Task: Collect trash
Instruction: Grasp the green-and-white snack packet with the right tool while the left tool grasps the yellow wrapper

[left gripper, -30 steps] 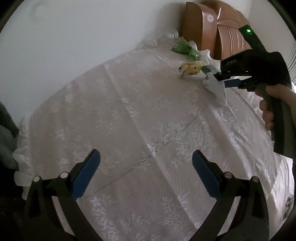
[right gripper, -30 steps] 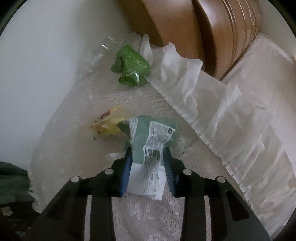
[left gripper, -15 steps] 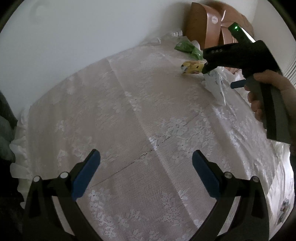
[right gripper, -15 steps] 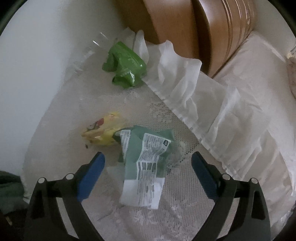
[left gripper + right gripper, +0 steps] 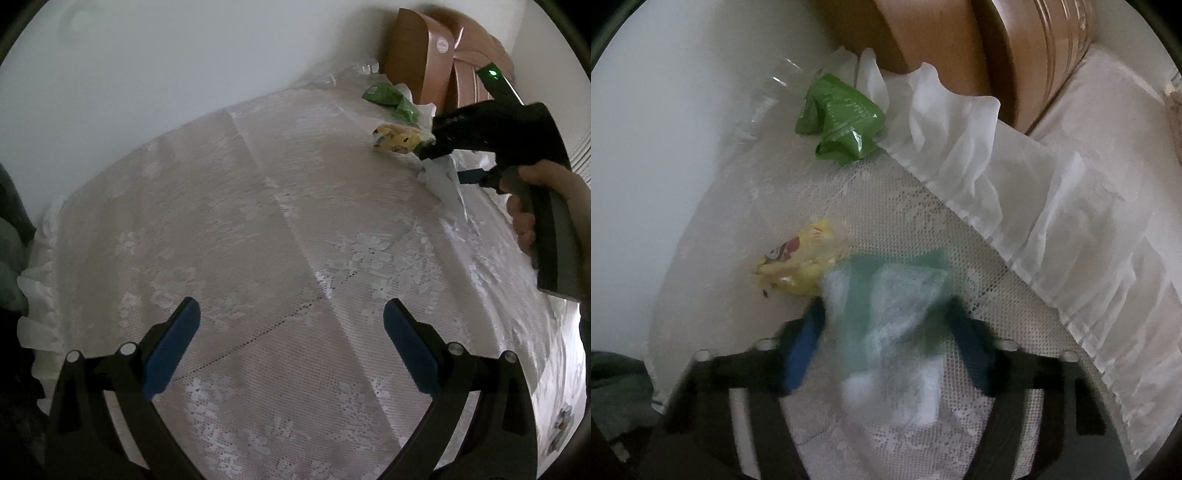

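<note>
Right gripper [image 5: 886, 347] fingers narrowed around wrapper [image 5: 886, 306]

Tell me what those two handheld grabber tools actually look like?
Each is matte black plastic with two angled arms ending in blue pads, silver screw heads at the joints. The left gripper shows this best. The right gripper has a pistol-style grey-and-black handle and a glowing green light; a bare hand grips it. No cables visible.
</note>
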### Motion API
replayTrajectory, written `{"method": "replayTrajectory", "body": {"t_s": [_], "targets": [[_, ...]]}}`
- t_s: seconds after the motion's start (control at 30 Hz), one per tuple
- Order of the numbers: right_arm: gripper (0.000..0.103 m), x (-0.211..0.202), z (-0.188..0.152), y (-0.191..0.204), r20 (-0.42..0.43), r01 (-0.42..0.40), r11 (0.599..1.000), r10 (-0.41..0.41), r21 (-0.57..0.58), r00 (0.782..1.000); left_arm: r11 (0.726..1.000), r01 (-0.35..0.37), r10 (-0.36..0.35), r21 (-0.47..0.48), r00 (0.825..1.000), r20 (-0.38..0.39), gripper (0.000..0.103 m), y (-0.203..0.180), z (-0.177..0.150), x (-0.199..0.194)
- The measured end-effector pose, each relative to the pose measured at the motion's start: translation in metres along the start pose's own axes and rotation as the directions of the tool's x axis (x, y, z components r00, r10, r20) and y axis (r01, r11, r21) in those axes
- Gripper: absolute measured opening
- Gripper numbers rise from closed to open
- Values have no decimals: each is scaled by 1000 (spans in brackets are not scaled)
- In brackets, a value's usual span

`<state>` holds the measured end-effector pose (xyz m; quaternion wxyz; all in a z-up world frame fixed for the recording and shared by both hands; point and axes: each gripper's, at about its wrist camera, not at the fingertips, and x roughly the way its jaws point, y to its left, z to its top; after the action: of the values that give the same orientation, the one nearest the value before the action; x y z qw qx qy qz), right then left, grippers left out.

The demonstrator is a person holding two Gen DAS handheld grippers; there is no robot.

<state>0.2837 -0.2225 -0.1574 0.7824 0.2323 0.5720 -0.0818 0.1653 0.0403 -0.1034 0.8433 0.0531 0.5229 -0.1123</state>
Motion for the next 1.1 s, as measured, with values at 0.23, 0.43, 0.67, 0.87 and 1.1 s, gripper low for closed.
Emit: {"method": "replayTrajectory", "body": {"t_s": [0.23,0.43,0.67,0.87,1.1], "targets": [[59,-18,-18,-15,13,-49,999,49,-2,999,1000,-8,8,13,1000,4,95,-2,4,3],[59,-49,-48,-23,48,-80,994,84,-76,995,995,-5,3,101,1000,14,95,-17,19,13],[59,-78,-94,-54,23,-46,991,50,-129,999,977,44,-44,208,999,-4,95,-59,70,47],[59,-89,-116,-76,25,-24,994,27,-107,999,965,-12,10,262,1000,9,94,-106,114,90],[60,-98,-124,-94,28,-32,995,35,-91,999,974,0,13,227,998,-56,71,-138,137,128]]}}
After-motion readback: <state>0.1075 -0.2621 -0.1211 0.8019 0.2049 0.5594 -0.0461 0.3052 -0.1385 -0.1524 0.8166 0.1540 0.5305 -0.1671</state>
